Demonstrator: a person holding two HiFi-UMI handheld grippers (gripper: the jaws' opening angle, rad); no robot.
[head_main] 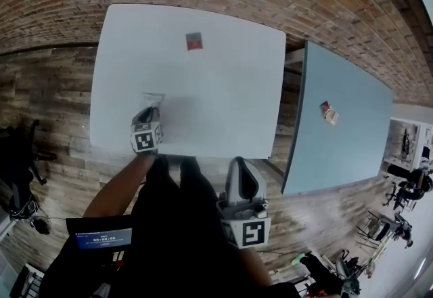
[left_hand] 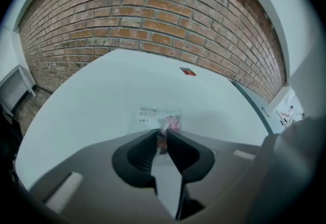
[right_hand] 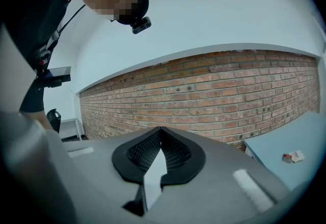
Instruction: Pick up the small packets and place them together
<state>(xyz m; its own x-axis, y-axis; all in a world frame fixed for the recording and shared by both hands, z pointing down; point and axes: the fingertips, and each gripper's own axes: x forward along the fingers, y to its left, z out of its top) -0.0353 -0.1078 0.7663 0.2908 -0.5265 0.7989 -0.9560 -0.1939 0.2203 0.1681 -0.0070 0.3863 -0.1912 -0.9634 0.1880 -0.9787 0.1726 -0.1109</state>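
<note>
Clear packet (head_main: 153, 99) (left_hand: 155, 113) lies at the near-left of the white table (head_main: 230, 100), and the left gripper (head_main: 150, 112) (left_hand: 162, 136) is pinching its near edge, jaws narrowed onto it! A red packet (head_main: 194, 41) (left_hand: 187, 71) sits well apart at the far side. A third packet (head_main: 329, 113) (right_hand: 293, 157) lies on the blue table (head_main: 345, 154). The right gripper (head_main: 241, 164) (right_hand: 160, 134) hangs off the table by the person's body, jaws pressed together, nothing between them.

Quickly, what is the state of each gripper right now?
Left gripper: closed on the clear packet.
Right gripper: closed, holding nothing.
</note>
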